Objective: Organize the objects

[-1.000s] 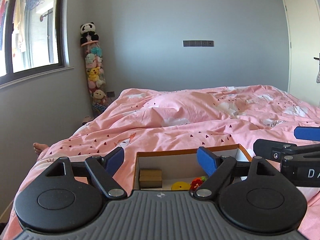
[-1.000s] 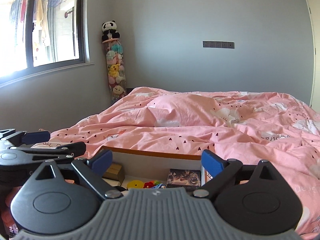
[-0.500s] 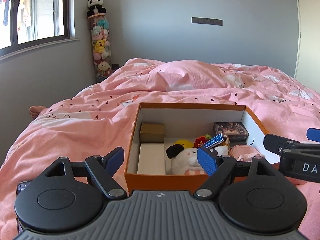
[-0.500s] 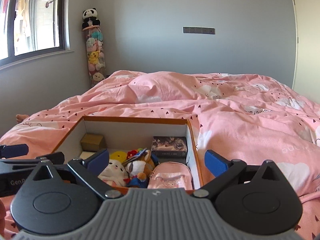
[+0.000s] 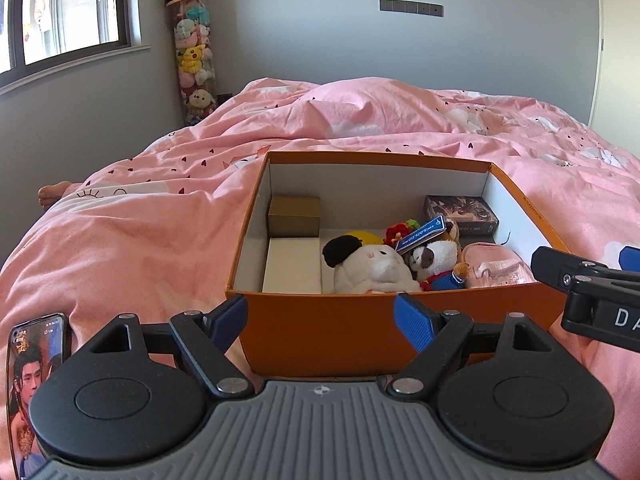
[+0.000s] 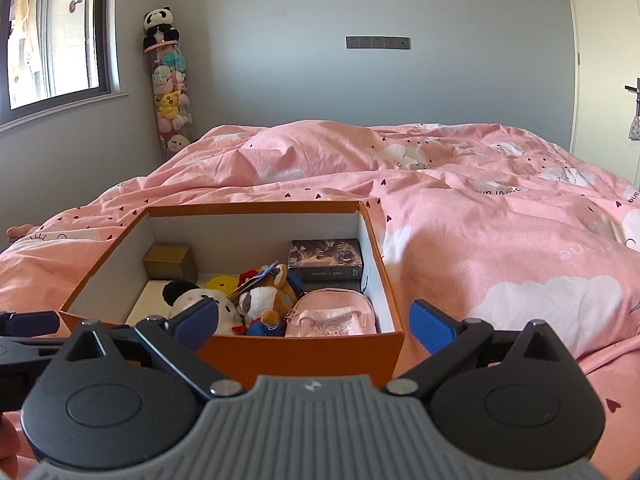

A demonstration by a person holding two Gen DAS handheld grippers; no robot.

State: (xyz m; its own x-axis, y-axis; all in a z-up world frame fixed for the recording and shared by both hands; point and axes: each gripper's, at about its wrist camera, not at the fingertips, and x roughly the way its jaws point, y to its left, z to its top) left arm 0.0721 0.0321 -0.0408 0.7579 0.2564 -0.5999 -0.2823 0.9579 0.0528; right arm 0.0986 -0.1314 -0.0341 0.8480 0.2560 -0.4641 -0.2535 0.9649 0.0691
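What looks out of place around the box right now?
A phone lies loose on the pink blanket, left of the orange box, screen lit. Inside, the plush toys sit jumbled together.

I am in a home bedroom; a bed (image 6: pixel 460 216) under a pink duvet fills mid-frame; a window (image 6: pixel 52 40) sits upper left; a tube of plush toys (image 6: pixel 170 92) stands in the corner.

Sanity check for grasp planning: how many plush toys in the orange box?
2. A white plush with a black ear lies at the front middle of the orange box; a brown-and-white plush lies to its right, beside the pink mini backpack. More may be buried underneath.
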